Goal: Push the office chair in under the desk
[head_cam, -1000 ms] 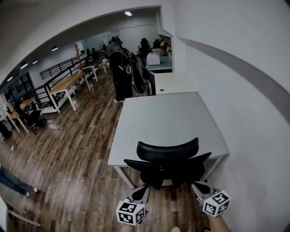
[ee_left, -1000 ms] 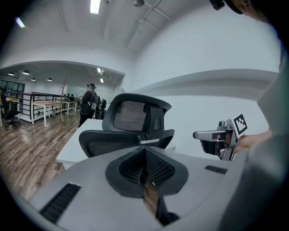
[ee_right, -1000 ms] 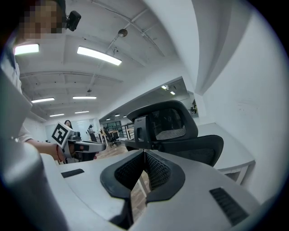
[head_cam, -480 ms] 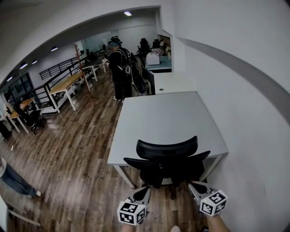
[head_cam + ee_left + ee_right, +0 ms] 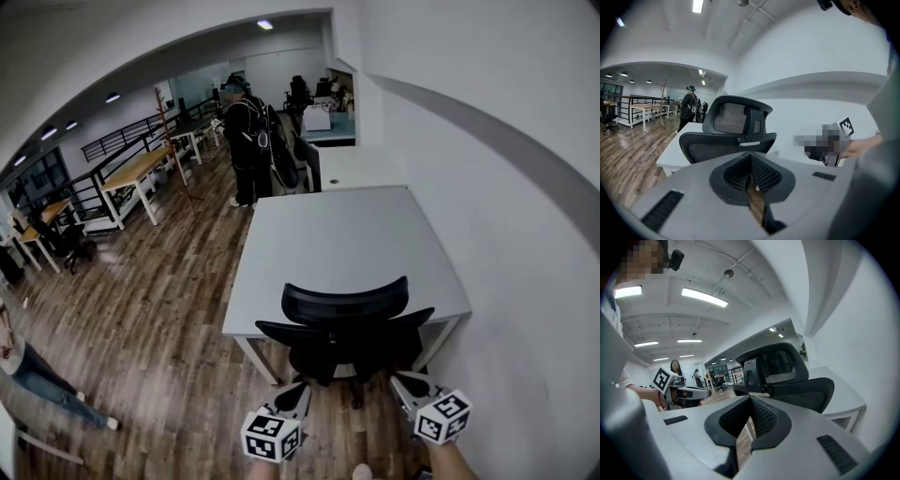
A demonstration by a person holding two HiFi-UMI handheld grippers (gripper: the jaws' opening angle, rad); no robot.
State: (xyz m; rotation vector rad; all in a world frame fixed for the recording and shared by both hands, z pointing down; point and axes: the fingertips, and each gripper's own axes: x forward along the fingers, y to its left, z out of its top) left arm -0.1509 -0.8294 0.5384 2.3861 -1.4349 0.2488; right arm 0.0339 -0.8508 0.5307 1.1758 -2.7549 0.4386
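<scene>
**Grippers pressed shut, empty, on the near side of the desk**

White and wide, the desk (image 5: 349, 239) stands against the wall. The office chair (image 5: 349, 342) sits at the desk's near edge, facing it. Its backrest runs parallel to that edge, and the headrest (image 5: 345, 304) overlaps the desktop in the head view. How far the seat reaches beneath the desk cannot be made out. Back from the desk's near edge, the left gripper (image 5: 300, 388) and right gripper (image 5: 401, 380) flank the chair back. Both have their jaws together on nothing and touch nothing. The chair lies straight ahead toward the desk, about equally close to each gripper, so a two-handed shove looks likely.
</scene>
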